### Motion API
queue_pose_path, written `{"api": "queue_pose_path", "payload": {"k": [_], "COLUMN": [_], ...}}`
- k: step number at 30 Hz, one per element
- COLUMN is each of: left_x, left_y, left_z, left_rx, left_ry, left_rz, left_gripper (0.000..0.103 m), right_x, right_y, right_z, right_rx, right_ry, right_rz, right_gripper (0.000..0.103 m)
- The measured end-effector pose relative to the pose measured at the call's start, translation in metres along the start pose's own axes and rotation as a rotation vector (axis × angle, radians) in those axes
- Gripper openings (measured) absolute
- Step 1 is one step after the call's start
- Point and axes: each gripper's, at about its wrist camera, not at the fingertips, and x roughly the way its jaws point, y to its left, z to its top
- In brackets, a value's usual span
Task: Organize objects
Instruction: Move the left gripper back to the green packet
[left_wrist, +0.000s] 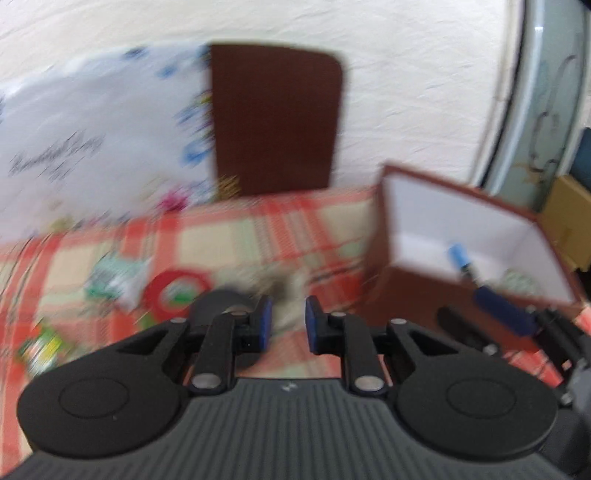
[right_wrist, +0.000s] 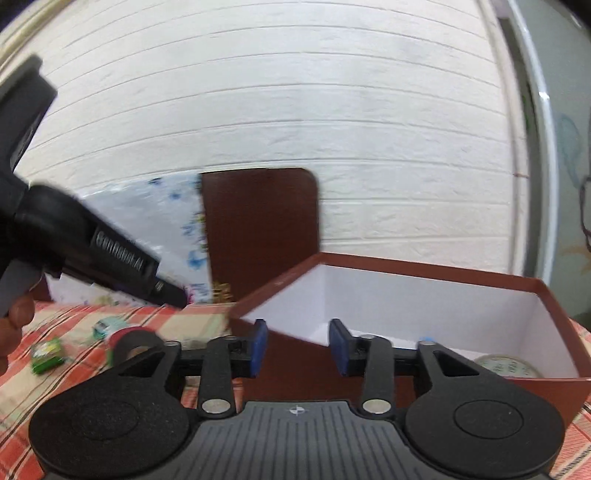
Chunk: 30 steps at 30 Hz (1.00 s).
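A brown box (right_wrist: 443, 295) with a white inside stands open on the right of the checked cloth. In it lie a round dial-faced thing (right_wrist: 506, 365) and a small blue item (left_wrist: 458, 254). My right gripper (right_wrist: 297, 347) hangs at the box's near corner, open, with nothing between its blue pads. My left gripper (left_wrist: 289, 325) is over the cloth, its pads close together and empty. Just ahead of it lies a red tape roll (left_wrist: 177, 291). A teal packet (left_wrist: 110, 280) and a green packet (left_wrist: 40, 347) lie further left. The left wrist view is blurred.
A dark brown notebook (left_wrist: 273, 122) and a white flowered bag (left_wrist: 92, 140) lean on the white brick wall behind the table. The right wrist view shows the left gripper (right_wrist: 173, 295) and a person's hand (right_wrist: 14, 325) at its left edge. A door frame (right_wrist: 543, 147) stands at the right.
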Motion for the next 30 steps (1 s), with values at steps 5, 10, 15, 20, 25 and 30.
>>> {"api": "queue_pose_path", "payload": {"k": [5, 10, 15, 20, 25, 30], "left_x": [-0.004, -0.018, -0.028, -0.034, -0.038, -0.044], "left_y": [0.068, 0.113, 0.146, 0.176, 0.216, 0.248], "left_z": [-0.044, -0.07, -0.084, -0.09, -0.099, -0.123], "left_rx": [-0.107, -0.19, -0.243, -0.277, -0.355, -0.411], "left_ry": [0.09, 0.109, 0.095, 0.06, 0.018, -0.095], "left_rz": [0.136, 0.199, 0.223, 0.252, 0.315, 0.339], "left_gripper": [0.021, 0.021, 0.021, 0.025, 0.028, 0.028], "right_x": [0.008, 0.015, 0.035, 0.048, 0.056, 0.072], "right_y": [0.059, 0.102, 0.13, 0.157, 0.185, 0.219], "right_z": [-0.012, -0.022, -0.033, -0.038, -0.036, -0.033], "right_rx": [-0.103, -0.185, -0.189, -0.199, -0.236, -0.257], "right_ry": [0.057, 0.133, 0.265, 0.313, 0.322, 0.314], "right_rz": [0.136, 0.245, 0.296, 0.339, 0.394, 0.47], "right_gripper": [0.042, 0.042, 0.042, 0.042, 0.045, 0.063]}}
